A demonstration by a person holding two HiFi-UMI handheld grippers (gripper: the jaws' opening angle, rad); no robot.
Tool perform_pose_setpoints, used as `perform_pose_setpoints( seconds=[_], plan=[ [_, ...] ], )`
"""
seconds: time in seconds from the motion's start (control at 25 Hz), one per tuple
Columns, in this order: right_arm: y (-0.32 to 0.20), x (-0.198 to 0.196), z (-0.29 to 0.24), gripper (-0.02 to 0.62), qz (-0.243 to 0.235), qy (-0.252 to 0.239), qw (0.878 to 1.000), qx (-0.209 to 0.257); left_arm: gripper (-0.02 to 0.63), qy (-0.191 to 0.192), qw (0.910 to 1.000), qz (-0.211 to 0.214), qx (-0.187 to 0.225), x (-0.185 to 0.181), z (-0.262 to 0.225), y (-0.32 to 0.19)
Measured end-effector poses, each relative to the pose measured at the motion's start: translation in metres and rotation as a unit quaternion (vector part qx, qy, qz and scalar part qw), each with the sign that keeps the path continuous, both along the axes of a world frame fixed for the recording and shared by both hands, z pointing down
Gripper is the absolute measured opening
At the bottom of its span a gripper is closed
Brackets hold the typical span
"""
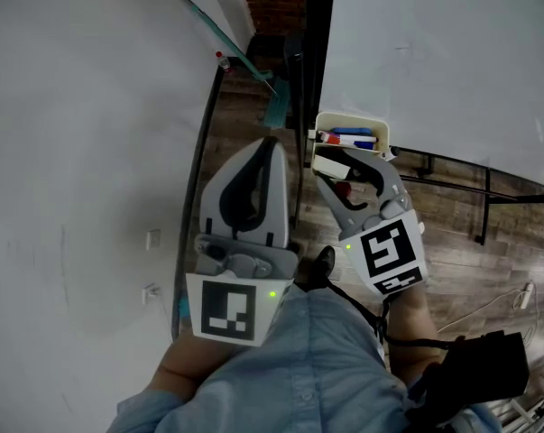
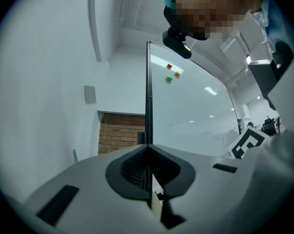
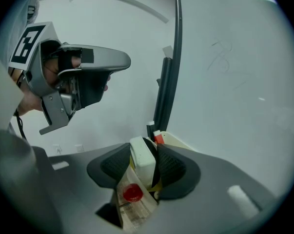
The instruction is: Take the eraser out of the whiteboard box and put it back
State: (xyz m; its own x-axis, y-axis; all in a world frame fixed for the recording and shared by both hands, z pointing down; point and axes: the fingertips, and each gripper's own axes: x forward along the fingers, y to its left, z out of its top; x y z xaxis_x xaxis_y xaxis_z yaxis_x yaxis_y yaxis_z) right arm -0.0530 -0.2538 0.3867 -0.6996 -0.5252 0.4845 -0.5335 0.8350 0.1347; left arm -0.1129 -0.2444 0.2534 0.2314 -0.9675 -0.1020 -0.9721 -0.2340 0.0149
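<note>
The white eraser [image 1: 329, 163] stands upright between the jaws of my right gripper [image 1: 338, 166], at the near rim of the cream whiteboard box [image 1: 381, 127]. In the right gripper view the eraser [image 3: 143, 159] fills most of the gap of the right gripper [image 3: 146, 155], with a thin dark slit beside the right pad; the pads do not press it. I cannot tell whether it rests on the box [image 3: 178, 141]. My left gripper [image 1: 272, 144] hangs to the left, shut and empty; in its own view the left gripper [image 2: 147, 152] points along a whiteboard's edge.
Blue and red markers [image 1: 348, 136] lie in the box on the right whiteboard [image 1: 434, 52]. A dark post [image 1: 315, 70] runs between that board and the pale board [image 1: 73, 152] on the left. Wooden floor [image 1: 488, 260] lies below, with a small red thing [image 3: 132, 192] under the jaws.
</note>
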Motion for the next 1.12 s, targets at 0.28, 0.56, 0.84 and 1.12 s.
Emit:
perform_pose_setpoints(
  seconds=[0.28,0.56,0.84,1.12],
  plan=[
    [0.012,0.006,-0.019,0.167,-0.006,-0.032,0.999,0.007,0.005,0.001,0.9999,-0.005,0.011,0.006,-0.009,0.011],
    [0.02,0.029,-0.07,0.11,0.019,-0.131,0.991,0.034,0.005,-0.002,0.9995,-0.01,0.029,0.019,-0.021,0.028],
    [0.035,0.058,-0.128,0.002,0.052,-0.197,0.974,0.096,0.005,-0.008,0.9989,-0.014,0.044,0.033,-0.034,0.047],
    [0.05,0.071,-0.158,0.002,0.054,-0.223,0.964,0.132,0.005,-0.01,0.9982,-0.01,0.058,0.048,-0.044,0.061]
  ],
)
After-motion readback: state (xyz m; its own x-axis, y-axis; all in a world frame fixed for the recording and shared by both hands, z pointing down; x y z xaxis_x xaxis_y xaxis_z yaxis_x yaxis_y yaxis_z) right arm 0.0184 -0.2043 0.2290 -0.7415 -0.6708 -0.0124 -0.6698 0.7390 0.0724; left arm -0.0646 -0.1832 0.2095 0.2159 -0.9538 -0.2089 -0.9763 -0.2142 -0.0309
